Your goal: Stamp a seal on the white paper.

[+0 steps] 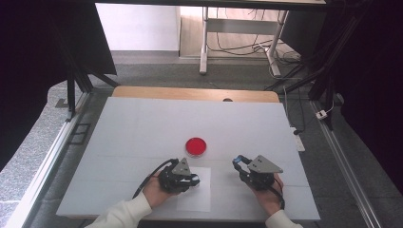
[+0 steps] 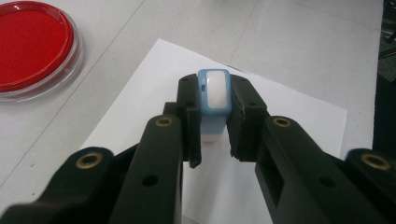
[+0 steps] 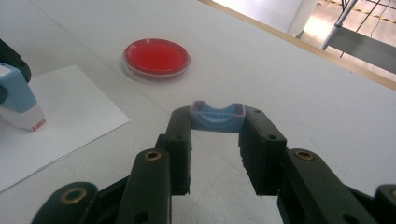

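Observation:
My left gripper (image 2: 213, 91) is shut on a small blue and white stamp (image 2: 213, 95), held just above a white sheet of paper (image 2: 299, 121). In the high view that gripper (image 1: 194, 179) hovers over the paper (image 1: 195, 199) at the table's near middle. My right gripper (image 3: 217, 116) is shut on a light blue cap (image 3: 217, 119), its hollow side facing up. It sits to the right (image 1: 239, 162), above the bare table. The stamp (image 3: 17, 100) in the right gripper view has a red-edged base pointing down at the paper (image 3: 70, 116).
A round red dish with a clear rim (image 1: 196, 146) stands on the white table cover (image 1: 142, 128) just beyond the paper, also in the left gripper view (image 2: 28, 46) and the right gripper view (image 3: 156, 57). The table's wooden far edge (image 1: 195, 93) lies beyond.

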A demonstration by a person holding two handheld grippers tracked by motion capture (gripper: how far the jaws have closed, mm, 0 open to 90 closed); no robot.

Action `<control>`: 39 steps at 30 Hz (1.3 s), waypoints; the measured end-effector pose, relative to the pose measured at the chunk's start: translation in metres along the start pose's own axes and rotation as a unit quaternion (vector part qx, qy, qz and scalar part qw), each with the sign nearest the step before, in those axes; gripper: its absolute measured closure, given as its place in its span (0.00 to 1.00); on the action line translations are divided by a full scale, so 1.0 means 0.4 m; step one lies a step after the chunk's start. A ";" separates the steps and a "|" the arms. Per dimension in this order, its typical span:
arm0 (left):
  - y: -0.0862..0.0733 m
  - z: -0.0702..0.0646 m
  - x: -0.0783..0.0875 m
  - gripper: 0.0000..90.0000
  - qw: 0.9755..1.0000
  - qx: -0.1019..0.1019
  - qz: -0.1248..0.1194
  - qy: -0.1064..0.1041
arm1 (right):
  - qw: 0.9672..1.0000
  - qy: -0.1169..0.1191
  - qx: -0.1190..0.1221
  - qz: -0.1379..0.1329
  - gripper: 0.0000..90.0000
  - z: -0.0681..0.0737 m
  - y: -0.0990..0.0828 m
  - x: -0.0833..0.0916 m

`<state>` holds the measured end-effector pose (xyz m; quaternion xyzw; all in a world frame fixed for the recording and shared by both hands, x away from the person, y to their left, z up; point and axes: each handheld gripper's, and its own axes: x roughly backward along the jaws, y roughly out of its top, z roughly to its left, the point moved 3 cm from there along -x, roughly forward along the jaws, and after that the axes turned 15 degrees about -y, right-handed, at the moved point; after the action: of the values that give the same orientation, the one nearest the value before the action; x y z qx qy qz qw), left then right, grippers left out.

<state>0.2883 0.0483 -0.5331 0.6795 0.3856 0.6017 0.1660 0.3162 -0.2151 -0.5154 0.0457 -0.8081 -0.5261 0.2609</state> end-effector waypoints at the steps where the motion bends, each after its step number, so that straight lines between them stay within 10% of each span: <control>1: 0.000 0.000 0.000 0.85 1.000 -0.001 0.000 0.001 | 1.000 0.000 0.001 0.001 0.72 0.000 0.000 0.000; 17: 0.001 -0.001 0.005 0.84 1.000 -0.005 -0.001 0.000 | 1.000 0.000 0.002 -0.002 0.72 0.000 0.001 0.002; 23: 0.021 0.000 0.046 0.84 0.999 0.004 -0.049 -0.011 | 1.000 -0.001 0.001 -0.006 0.72 -0.005 0.006 0.008; 39: 0.029 0.019 0.082 0.84 0.996 0.026 -0.086 -0.029 | 1.000 -0.002 0.001 -0.002 0.72 -0.006 0.005 0.006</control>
<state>0.2984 0.0663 -0.5039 0.6648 0.4534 0.5550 0.2107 0.3157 -0.2171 -0.5122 0.0466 -0.8091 -0.5258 0.2583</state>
